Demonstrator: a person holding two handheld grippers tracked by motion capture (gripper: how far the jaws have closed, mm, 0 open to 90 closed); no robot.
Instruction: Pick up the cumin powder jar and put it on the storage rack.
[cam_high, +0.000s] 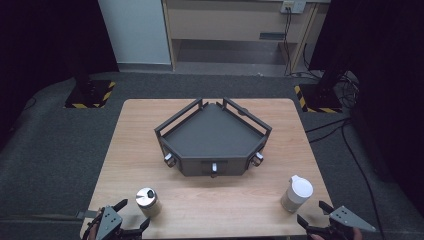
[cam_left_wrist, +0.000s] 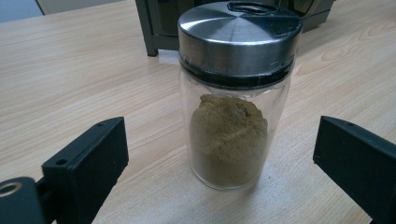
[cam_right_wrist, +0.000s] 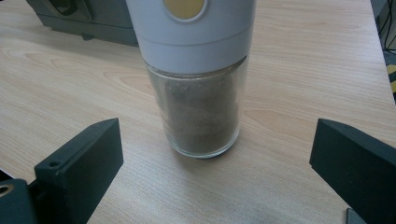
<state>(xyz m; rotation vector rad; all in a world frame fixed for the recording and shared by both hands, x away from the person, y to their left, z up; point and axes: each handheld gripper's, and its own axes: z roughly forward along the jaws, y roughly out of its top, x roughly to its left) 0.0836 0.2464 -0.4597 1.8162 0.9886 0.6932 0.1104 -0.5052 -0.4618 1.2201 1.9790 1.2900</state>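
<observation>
A glass spice jar (cam_high: 147, 201) (cam_left_wrist: 233, 98) with a steel lid and brownish powder stands upright at the table's front left. My left gripper (cam_high: 131, 218) (cam_left_wrist: 224, 163) sits just in front of it, open, jaws wide on either side and apart from the glass. At the front right stands a glass shaker (cam_high: 296, 194) (cam_right_wrist: 198, 84) with a white cap and dark powder. Before it my right gripper (cam_high: 314, 214) (cam_right_wrist: 215, 163) is open, its jaws clear of the shaker.
A dark grey corner tray (cam_high: 185, 122) with railings and small knobs on its front sits mid-table. The wooden table (cam_high: 220, 200) ends close behind both grippers. Dark stands and cables lie on the floor beyond the far corners.
</observation>
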